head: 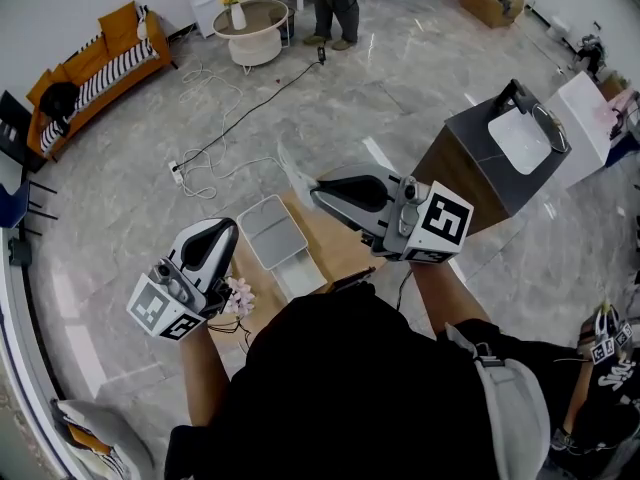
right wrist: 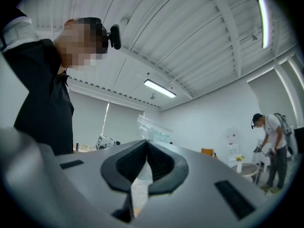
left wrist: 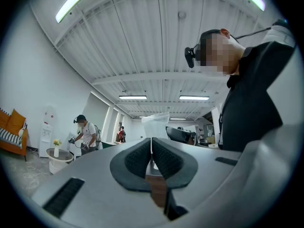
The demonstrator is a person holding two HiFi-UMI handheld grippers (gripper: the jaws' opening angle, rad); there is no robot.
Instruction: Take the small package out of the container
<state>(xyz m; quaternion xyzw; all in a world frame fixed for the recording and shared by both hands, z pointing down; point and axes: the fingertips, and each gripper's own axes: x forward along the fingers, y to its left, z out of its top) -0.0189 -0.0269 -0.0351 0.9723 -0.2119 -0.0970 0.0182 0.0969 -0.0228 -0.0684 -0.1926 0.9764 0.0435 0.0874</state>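
In the head view my right gripper (head: 318,196) is shut on a small clear plastic package (head: 296,178), held in the air above the wooden table. In the right gripper view the package (right wrist: 154,129) sticks up from between the closed pads, with something pale green inside. The white container (head: 272,233) stands open on the table, below and left of the package. My left gripper (head: 232,226) hangs beside the container's near left corner, jaws shut with nothing in them. The left gripper view shows its pads (left wrist: 140,158) pressed together and the package (left wrist: 156,123) farther off.
The small wooden table (head: 340,250) holds the container. A dark cabinet with a white tray (head: 490,158) stands to the right. Cables (head: 215,158) trail over the floor behind. Farther back are an orange sofa (head: 90,68), a round white table (head: 255,23) and a standing person (head: 335,3).
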